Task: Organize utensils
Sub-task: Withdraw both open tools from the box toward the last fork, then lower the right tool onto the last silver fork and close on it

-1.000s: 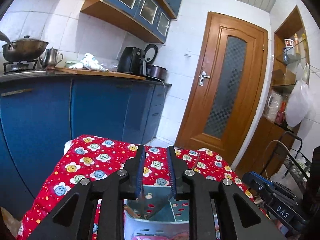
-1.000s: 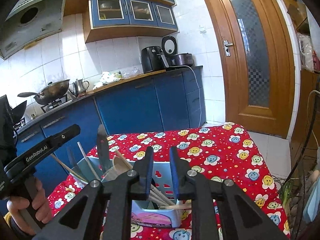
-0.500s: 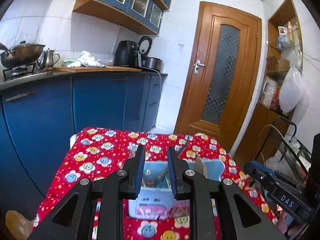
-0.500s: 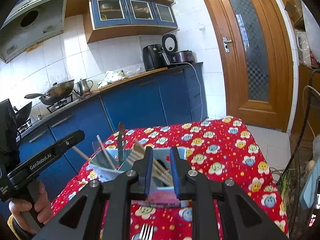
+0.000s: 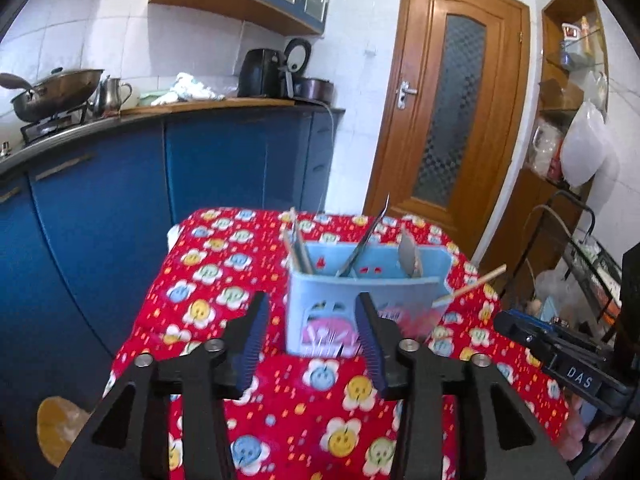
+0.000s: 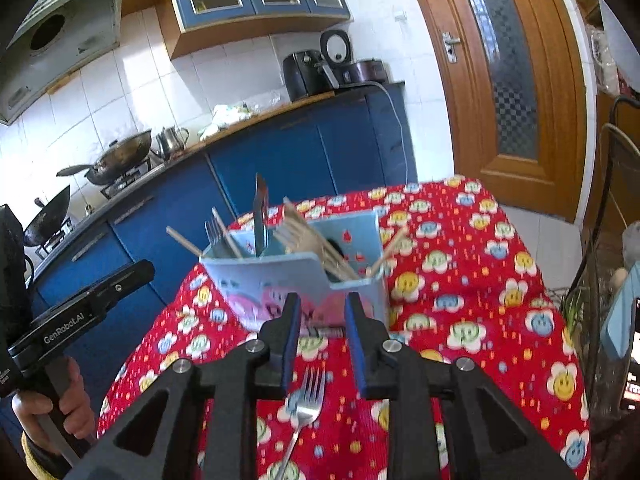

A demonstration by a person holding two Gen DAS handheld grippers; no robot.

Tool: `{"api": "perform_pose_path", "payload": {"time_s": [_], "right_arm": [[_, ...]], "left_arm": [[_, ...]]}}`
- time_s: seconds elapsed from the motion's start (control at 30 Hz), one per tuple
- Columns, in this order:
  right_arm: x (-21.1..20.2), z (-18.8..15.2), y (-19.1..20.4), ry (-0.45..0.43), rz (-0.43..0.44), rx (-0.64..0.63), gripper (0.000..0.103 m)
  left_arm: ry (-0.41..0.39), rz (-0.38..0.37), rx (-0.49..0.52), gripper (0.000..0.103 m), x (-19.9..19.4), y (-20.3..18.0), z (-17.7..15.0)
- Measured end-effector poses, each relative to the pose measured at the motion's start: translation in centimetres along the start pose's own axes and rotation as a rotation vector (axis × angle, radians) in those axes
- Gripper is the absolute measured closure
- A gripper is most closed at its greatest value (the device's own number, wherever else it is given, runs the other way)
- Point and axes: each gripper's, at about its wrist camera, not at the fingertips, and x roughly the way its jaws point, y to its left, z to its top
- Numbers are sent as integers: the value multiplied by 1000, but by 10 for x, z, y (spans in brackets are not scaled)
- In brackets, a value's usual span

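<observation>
- Blue kitchen cabinets [image 5: 224, 168] fill the back of the room under a dark worktop; a steel wok [image 5: 56, 90] sits on the burner with a small metal kettle [image 5: 114, 94] just beside it, and a black air fryer [image 5: 260, 74] stands further along; a brown wooden door with a patterned glass panel [image 5: 452, 120] closes off the right side
- Up front, a table under a red cloth printed with smiling flowers [image 6: 460, 280]
- On that cloth stands a pale blue plastic utensil caddy with a pink picture on its front wall [image 6: 280, 276], upright, split into compartments
- Inside it, all leaning: a dark-bladed knife [image 6: 260, 216] poking up highest, fork tines [image 6: 214, 232] at the left end, pale wooden chopsticks [image 6: 308, 236] bunched in the right half; one chopstick [image 5: 472, 284] juts out over the side wall
- A silver metal fork [image 6: 306, 396] lies loose on the cloth, tines toward the caddy, near its front wall but apart from it
- Right gripper [image 6: 320, 312] hangs above that fork; jaws opening, nothing between the blue pads
- Left gripper [image 5: 310, 320] faces the caddy's front wall; jaws opening wide, empty, not touching the plastic
- At the left edge of the right wrist view, a hand [image 6: 56, 392] grips the left tool's handle
</observation>
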Motion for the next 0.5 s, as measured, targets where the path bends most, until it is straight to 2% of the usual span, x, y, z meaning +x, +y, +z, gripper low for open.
{"api": "perform_pose_path", "payload": {"time_s": [0.2,0.5], "right_arm": [[8,-16,2,104,-3,-7,73],[34,-40,9,318,10,-13,73]], "left_arm": [[78,35,12,45,0,7,-20],[152,71,-13,45,6,27,-42]]}}
